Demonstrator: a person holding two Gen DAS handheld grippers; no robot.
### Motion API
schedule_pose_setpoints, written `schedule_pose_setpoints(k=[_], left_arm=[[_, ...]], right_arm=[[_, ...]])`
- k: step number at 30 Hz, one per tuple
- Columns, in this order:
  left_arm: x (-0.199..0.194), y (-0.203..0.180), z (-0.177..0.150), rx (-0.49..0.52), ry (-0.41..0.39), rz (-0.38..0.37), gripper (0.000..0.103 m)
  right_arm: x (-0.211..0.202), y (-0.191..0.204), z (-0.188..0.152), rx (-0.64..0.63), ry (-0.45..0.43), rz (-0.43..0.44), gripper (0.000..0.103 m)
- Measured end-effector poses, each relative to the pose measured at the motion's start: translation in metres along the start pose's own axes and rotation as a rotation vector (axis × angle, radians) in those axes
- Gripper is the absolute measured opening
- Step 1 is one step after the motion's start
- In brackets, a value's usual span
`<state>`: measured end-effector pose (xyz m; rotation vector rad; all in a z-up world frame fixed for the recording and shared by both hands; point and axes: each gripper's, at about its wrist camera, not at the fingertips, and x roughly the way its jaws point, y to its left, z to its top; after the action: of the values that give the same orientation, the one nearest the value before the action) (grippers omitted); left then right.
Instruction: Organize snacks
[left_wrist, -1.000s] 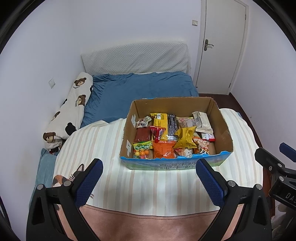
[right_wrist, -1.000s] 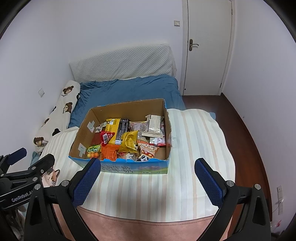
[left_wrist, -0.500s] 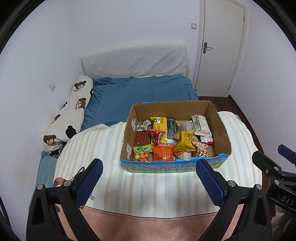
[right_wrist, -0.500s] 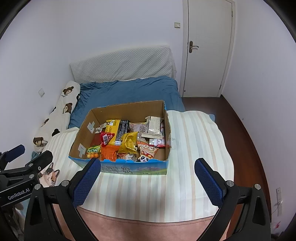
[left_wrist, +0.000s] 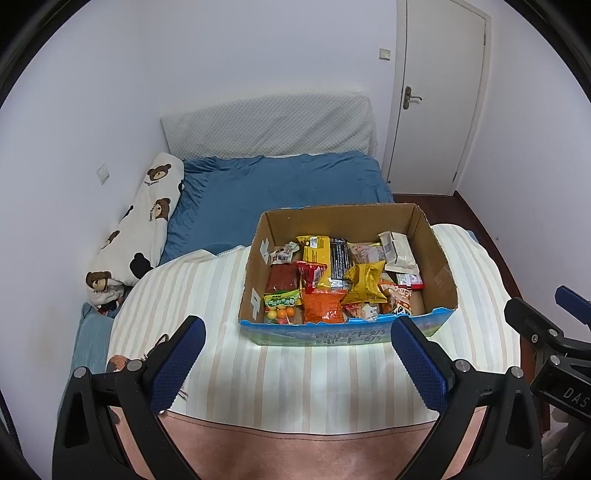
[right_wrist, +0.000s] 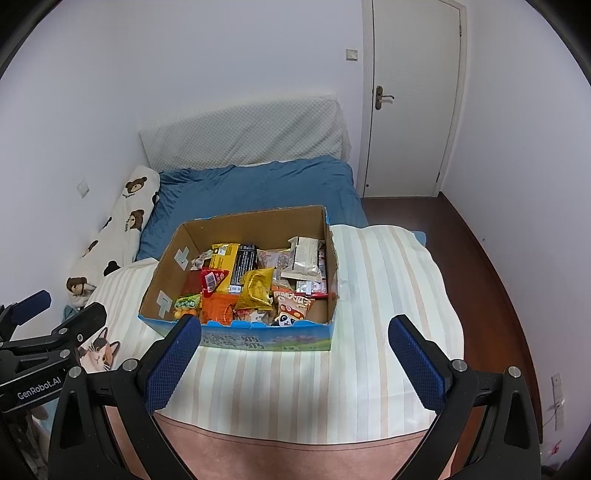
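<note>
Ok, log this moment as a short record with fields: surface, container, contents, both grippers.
surface: striped cloth spread over the bed's near end
container: open cardboard box resting on the striped cloth
contents: mixed snack packets, among them a gold packet, an orange packet and a candy bag
left gripper: open, empty, short of the box
right gripper: open, empty, short of the box
background: blue bedding, bear-print pillow, closed door

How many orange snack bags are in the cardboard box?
1 clearly orange bag shows, at the near edge of the cardboard box, between the green candy pack and the gold bag. Others may be buried under the pile.
</note>
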<state>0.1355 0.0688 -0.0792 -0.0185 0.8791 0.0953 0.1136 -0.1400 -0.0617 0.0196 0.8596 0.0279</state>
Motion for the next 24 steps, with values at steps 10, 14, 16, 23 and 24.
schedule_pose_setpoints(k=[10, 14, 16, 23, 24], left_arm=[[-0.0010, -0.0010, 0.0010, 0.002, -0.002, -0.002, 0.103], [-0.0009, -0.0017, 0.0006, 0.003, 0.000, -0.003, 0.103], [-0.0005, -0.0023, 0.0005, 0.003, 0.003, -0.005, 0.103], [0.0000, -0.0034, -0.0001, 0.003, 0.006, -0.008, 0.103], [0.0003, -0.0033, 0.0000, 0.003, 0.007, -0.010, 0.103]], right_arm=[[-0.0034, -0.0019, -0.0003, 0.006, -0.003, 0.000, 0.103], [-0.0038, -0.0032, -0.0005, 0.011, 0.000, 0.001, 0.103], [-0.0041, -0.0033, -0.0014, 0.012, 0.000, -0.001, 0.103], [-0.0038, -0.0032, -0.0012, 0.009, -0.001, -0.003, 0.103], [-0.0039, -0.0035, -0.0023, 0.010, 0.000, -0.004, 0.103]])
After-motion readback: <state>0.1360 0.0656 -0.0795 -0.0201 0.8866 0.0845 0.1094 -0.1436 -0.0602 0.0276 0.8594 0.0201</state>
